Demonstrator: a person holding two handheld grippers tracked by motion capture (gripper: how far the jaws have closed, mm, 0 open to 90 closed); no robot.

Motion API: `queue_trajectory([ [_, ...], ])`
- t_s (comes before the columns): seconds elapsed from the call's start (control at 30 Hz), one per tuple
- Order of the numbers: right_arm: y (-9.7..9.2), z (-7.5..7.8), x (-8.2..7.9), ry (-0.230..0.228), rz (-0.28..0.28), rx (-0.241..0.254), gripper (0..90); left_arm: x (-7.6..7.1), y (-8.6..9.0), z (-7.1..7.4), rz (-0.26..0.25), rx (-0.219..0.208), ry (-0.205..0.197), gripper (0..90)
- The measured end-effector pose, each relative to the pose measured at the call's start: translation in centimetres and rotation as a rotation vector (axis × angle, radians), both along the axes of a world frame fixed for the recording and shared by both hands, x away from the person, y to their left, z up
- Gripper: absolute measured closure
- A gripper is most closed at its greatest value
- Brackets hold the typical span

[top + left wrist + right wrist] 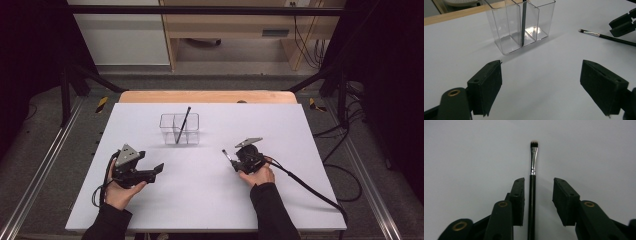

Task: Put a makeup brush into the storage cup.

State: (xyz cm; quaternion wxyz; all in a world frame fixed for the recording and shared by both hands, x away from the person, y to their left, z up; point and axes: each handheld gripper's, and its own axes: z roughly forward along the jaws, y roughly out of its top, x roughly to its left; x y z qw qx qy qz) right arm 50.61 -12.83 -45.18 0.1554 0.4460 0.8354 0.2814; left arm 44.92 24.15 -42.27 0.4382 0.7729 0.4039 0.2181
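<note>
Your right gripper (537,192) stands released around the makeup brush (532,185), which lies flat on the white table (200,200) right of the clear organizer (179,129) holding 1 pencil (183,125), while your left gripper (541,85) waits open, empty, probably to steady that organizer.

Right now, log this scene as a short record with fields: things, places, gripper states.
surface: white table
organizer: clear, with compartments, at the table's far middle
pencil: dark, stands tilted in the organizer
brush: small, black handle, silver ferrule, lies on the table by the right gripper
right gripper: open, jaws either side of the brush handle; the left pad is close against it, the right pad is apart from it
left gripper: open wide, nothing between the jaws, points toward the organizer
</note>
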Motion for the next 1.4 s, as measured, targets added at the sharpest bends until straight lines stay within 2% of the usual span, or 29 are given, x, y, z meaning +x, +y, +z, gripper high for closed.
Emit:
queue_trajectory([
  [0.17, 0.3, 1.0, 0.8, 0.032, 0.023, -0.055, 55.4, 0.0, 0.0, 0.0, 0.0, 0.0, 0.001, 16.7],
  [0.27, 0.8, 1.3, 1.2, 0.071, 0.037, -0.075, 55.4, 0.0, 0.0, 0.0, -0.001, 0.001, 0.004, 16.6],
  [0.4, 1.4, 1.2, 1.7, 0.115, 0.058, -0.113, 58.5, 0.1, 0.1, 0.0, -0.001, -0.001, 0.005, 16.6],
  [0.5, 1.7, 0.9, 1.9, 0.149, 0.059, -0.12, 62.0, 0.1, 0.1, 0.0, -0.002, -0.001, 0.004, 16.6],
  [0.63, 1.8, 0.4, 2.2, 0.17, 0.054, -0.145, 66.4, 0.1, 0.1, 0.0, -0.002, 0.0, 0.005, 16.6],
  [0.87, 1.9, 0.1, 2.3, 0.2, 0.057, -0.167, 75.4, 0.1, 0.1, 0.0, -0.003, 0.0, 0.007, 16.6],
  [1.07, 1.9, 0.1, 2.3, 0.235, 0.061, -0.163, 82.3, 0.1, 0.0, 0.0, -0.004, 0.002, 0.008, 16.7],
  [1.4, 2.2, 0.3, 2.4, 0.263, 0.047, -0.173, 84.4, 0.1, 0.0, -0.1, -0.005, 0.004, 0.009, 16.7],
])
